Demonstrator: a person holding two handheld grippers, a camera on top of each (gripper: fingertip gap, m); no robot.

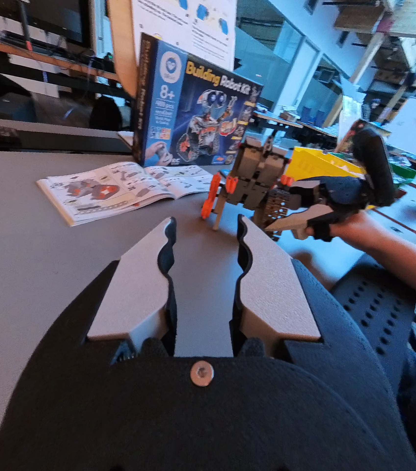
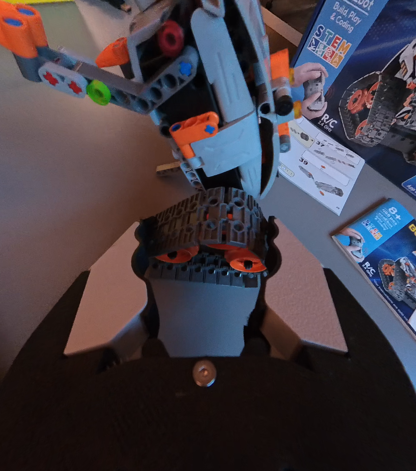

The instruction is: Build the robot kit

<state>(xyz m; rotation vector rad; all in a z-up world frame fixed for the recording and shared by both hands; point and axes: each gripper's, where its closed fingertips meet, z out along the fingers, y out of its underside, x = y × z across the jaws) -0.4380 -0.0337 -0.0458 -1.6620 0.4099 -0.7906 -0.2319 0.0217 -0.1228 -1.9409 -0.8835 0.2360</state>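
A grey and orange brick-built robot model (image 1: 250, 181) stands tilted on the grey table (image 1: 36, 254). My right gripper (image 2: 205, 229) is shut on the model's dark tread (image 2: 201, 224) with orange wheels. It also shows in the left wrist view (image 1: 286, 216), held by a hand at the right. The model's grey body (image 2: 222, 102) and an arm with orange parts (image 2: 10, 28) rise beyond the fingers. My left gripper (image 1: 205, 224) is open and empty, just short of the model, over bare table.
An open instruction booklet (image 1: 125, 188) lies left of the model; the kit's blue box (image 1: 196, 109) stands behind it. A second booklet (image 2: 393, 257) lies at the right. A yellow bin (image 1: 316, 163) sits behind the model. A black perforated chair (image 1: 380, 318) is at the table's right edge.
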